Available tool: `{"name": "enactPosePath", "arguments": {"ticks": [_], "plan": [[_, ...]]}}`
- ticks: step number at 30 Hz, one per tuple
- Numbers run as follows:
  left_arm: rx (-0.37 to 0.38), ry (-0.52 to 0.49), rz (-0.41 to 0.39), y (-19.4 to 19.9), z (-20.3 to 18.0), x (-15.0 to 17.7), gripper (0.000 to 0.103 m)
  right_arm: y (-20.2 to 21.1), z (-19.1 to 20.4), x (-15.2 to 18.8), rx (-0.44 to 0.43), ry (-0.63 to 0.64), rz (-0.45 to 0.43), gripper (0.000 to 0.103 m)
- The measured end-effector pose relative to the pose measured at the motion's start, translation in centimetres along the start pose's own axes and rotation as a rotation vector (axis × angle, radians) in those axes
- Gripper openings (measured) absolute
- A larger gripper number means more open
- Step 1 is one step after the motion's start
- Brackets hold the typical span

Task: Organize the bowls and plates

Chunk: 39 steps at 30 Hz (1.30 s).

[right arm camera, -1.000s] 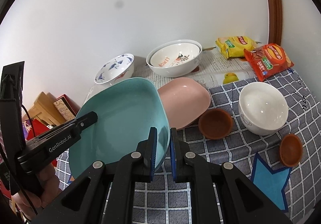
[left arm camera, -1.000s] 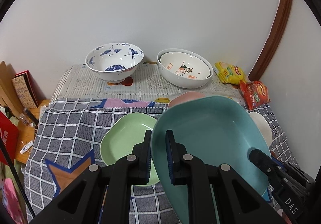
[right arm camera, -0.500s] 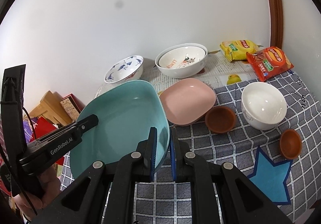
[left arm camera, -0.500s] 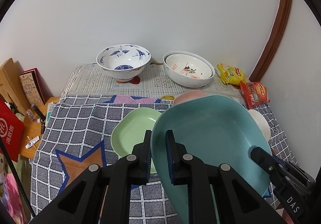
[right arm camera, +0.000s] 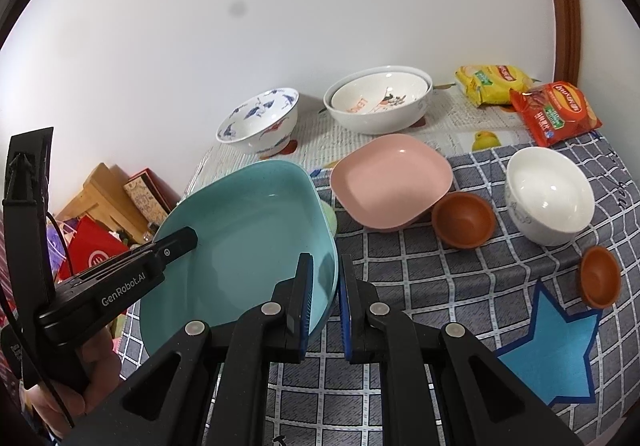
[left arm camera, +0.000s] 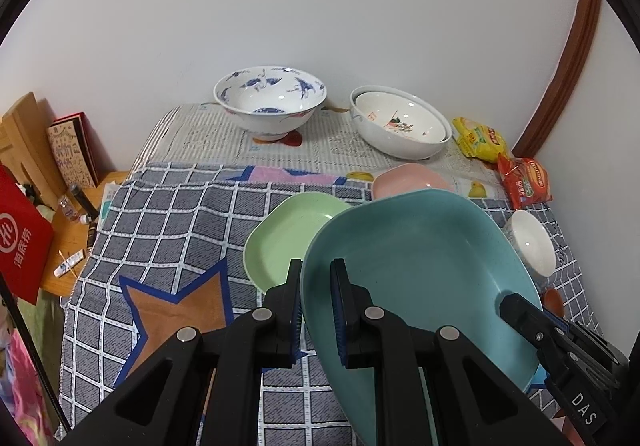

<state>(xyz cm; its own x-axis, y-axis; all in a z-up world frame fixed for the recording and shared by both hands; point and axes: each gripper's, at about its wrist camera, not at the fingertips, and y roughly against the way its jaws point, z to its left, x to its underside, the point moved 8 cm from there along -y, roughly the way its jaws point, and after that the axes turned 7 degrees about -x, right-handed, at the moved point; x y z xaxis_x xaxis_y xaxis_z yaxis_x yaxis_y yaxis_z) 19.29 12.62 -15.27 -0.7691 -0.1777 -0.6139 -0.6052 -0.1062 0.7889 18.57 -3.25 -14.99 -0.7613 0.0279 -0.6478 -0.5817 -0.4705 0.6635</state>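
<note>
Both grippers hold one large teal plate [left arm camera: 424,270] above the table. My left gripper [left arm camera: 316,306] is shut on its left rim; my right gripper [right arm camera: 324,298] is shut on its right rim, where the teal plate [right arm camera: 248,238] fills the lower left. A green plate [left arm camera: 288,238] lies on the cloth just beyond and partly under the teal one. A pink plate [right arm camera: 390,180] lies behind it, also seen in the left wrist view [left arm camera: 412,178]. A blue-patterned bowl [left arm camera: 270,100] and two nested white bowls [left arm camera: 400,126] stand at the back.
A white bowl [right arm camera: 550,194] and two small brown bowls [right arm camera: 462,220] [right arm camera: 600,276] sit right on the checked tablecloth [left arm camera: 168,230]. Yellow [right arm camera: 492,82] and red [right arm camera: 554,110] snack packs lie at the back right. Books and boxes [left arm camera: 44,150] crowd the left, below the table edge.
Both grippers have drawn back and up with the teal plate; the table and bowls look farther away and more of the cloth shows. Grips are unchanged.
</note>
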Motion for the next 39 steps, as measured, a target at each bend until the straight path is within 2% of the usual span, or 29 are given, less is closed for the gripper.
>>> {"name": "enactPosePath", "arguments": {"ticks": [19,28,39], "plan": [[-0.058,0.079,0.131,-5.4,5.0,3.4,0.013,-7.0,1.4,3.7,-0.025,0.029,0.165,0.012],[-0.078,0.114,0.147,-7.7,6.6,2.6,0.013,-10.0,2.3,2.7,-0.035,0.074,0.191,0.012],[-0.108,0.099,0.156,-10.4,6.5,1.6,0.013,-13.8,1.4,1.4,0.001,0.13,0.224,0.012]]}}
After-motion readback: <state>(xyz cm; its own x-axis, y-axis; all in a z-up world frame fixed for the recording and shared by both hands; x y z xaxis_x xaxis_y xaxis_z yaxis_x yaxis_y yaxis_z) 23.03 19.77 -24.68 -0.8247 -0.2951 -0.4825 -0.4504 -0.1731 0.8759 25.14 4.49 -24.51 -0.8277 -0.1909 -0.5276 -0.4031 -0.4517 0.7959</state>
